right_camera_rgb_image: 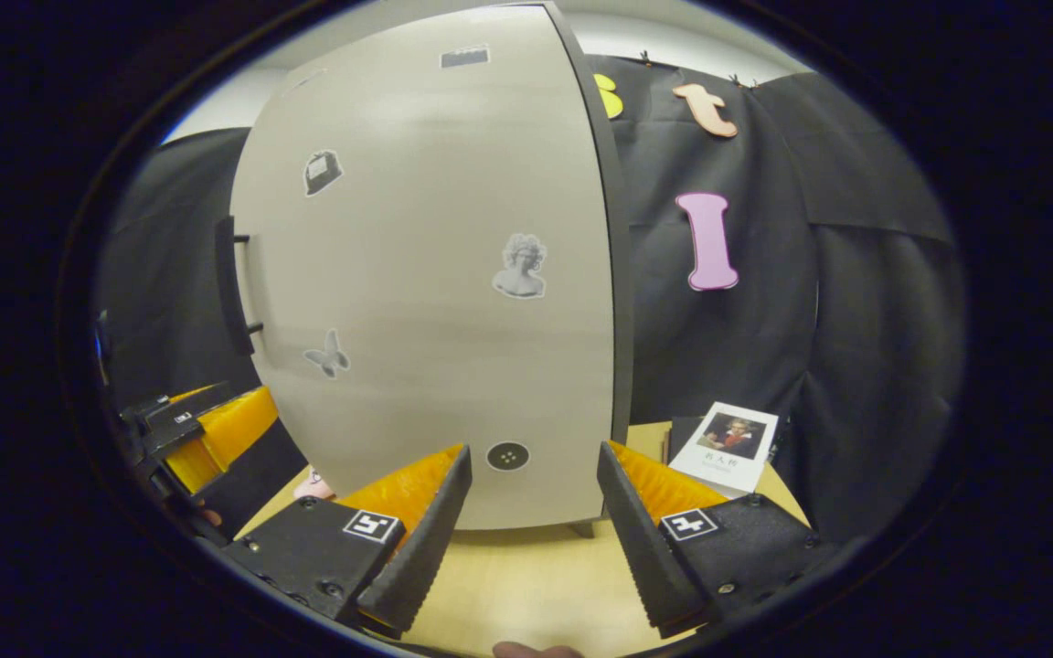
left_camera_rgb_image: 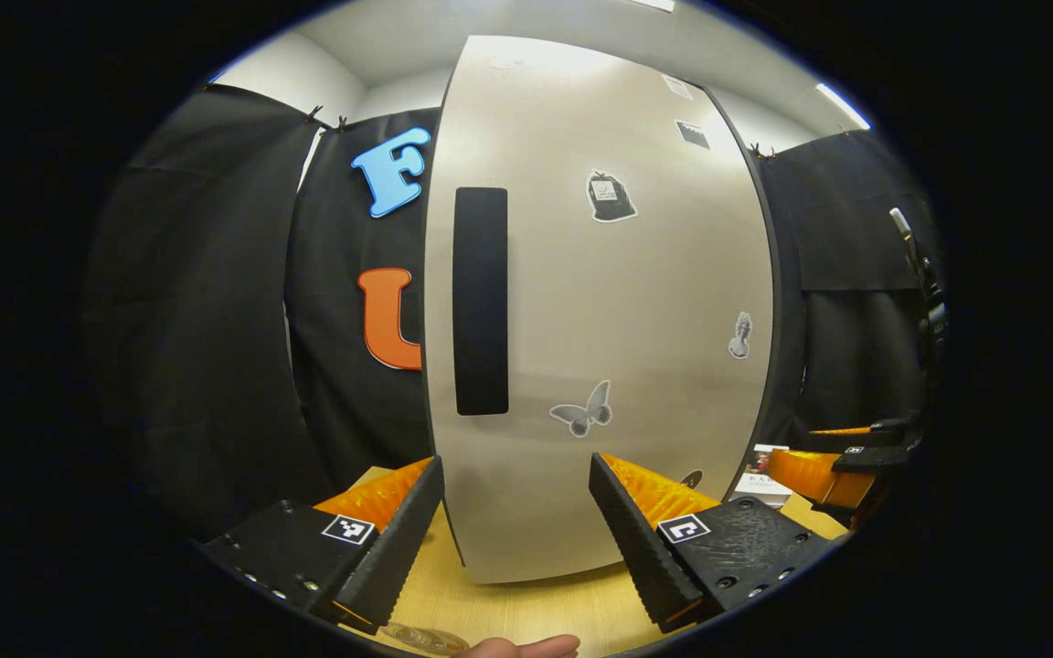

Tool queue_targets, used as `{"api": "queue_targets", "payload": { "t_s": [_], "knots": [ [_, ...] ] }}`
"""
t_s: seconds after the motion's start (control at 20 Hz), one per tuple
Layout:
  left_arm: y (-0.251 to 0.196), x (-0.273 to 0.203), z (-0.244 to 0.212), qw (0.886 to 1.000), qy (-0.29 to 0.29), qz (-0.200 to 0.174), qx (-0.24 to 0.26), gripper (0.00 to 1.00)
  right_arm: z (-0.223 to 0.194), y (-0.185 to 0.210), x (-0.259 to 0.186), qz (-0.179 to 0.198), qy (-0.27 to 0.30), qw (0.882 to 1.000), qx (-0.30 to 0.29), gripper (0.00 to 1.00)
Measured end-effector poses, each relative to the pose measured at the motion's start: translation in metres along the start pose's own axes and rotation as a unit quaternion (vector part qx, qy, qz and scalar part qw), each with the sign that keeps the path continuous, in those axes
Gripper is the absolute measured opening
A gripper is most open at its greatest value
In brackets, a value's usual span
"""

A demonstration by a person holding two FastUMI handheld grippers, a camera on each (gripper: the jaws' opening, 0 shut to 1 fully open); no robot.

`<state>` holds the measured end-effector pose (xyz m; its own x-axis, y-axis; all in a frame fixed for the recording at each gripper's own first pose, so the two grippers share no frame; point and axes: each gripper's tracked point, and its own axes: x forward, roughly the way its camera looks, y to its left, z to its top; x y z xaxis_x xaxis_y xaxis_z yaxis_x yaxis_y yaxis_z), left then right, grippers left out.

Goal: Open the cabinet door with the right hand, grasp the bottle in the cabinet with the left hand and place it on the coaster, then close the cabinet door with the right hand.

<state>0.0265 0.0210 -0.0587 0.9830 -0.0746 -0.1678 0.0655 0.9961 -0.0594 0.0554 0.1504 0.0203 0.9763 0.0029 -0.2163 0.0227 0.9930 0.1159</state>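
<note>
Right gripper view: right gripper [right_camera_rgb_image: 531,539] spread wide, nothing between the fingers, hovering over the pale wooden desk [right_camera_rgb_image: 526,585] just before the tall beige cabinet door [right_camera_rgb_image: 435,302], shut. Long black bar handle [right_camera_rgb_image: 229,283] standing off the door's left edge on two short posts; stiff, rigid, best pinched mid-bar, likely light to swing. Booklet with a portrait cover [right_camera_rgb_image: 728,448] lying toward the desk's right rear corner.

Left gripper view: left gripper [left_camera_rgb_image: 517,539] likewise parted and empty, facing the same door, handle square ahead. Clear glass coaster [left_camera_rgb_image: 421,637], so it seems, at the desk's near edge. Bottle hidden behind the door; weight, slipperiness and grip point impossible to tell yet.
</note>
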Motion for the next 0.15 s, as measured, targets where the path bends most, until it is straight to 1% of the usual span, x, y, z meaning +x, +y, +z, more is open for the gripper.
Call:
{"api": "queue_targets", "payload": {
  "t_s": [0.15],
  "knots": [
    [0.0055,-0.0008,-0.0013,1.000,0.002,0.004,-0.004,0.97,0.0012,0.0019,0.0003,0.002,-0.002,1.000,0.000,0.90]
  ]
}}
